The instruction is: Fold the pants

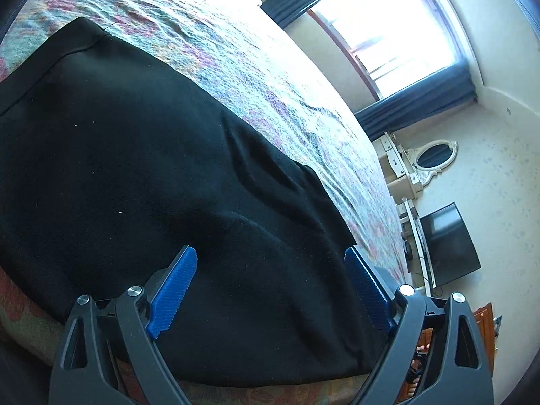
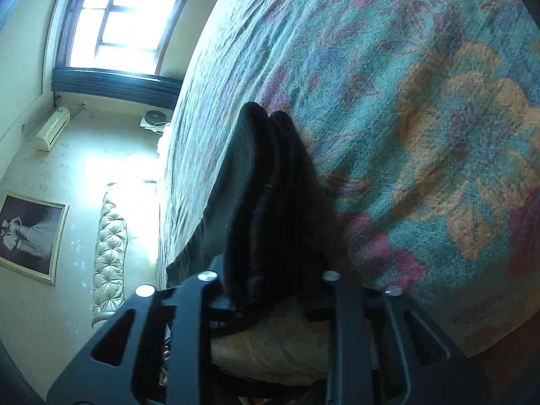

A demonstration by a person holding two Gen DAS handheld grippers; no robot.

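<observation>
On the bed [image 1: 236, 50], floral blanket, black pants [image 1: 152, 168] lie flat. Left gripper [image 1: 270, 266] wide over their near edge, holding nothing. Right gripper [image 2: 270, 290] clamps a bunched pants fold. Window [image 1: 388, 27], mirror [image 1: 435, 157], TV [image 1: 449, 243] far right.

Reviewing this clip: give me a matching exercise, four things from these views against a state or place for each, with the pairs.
Things:
1. left gripper
2. right gripper
3. black pants
4. framed picture

States or places:
A. hangs on the wall
B. shut on a bunched fold of fabric
C. open, fingers spread wide
D. lies on the floral bedspread

Pairs: 1-C, 2-B, 3-D, 4-A
</observation>
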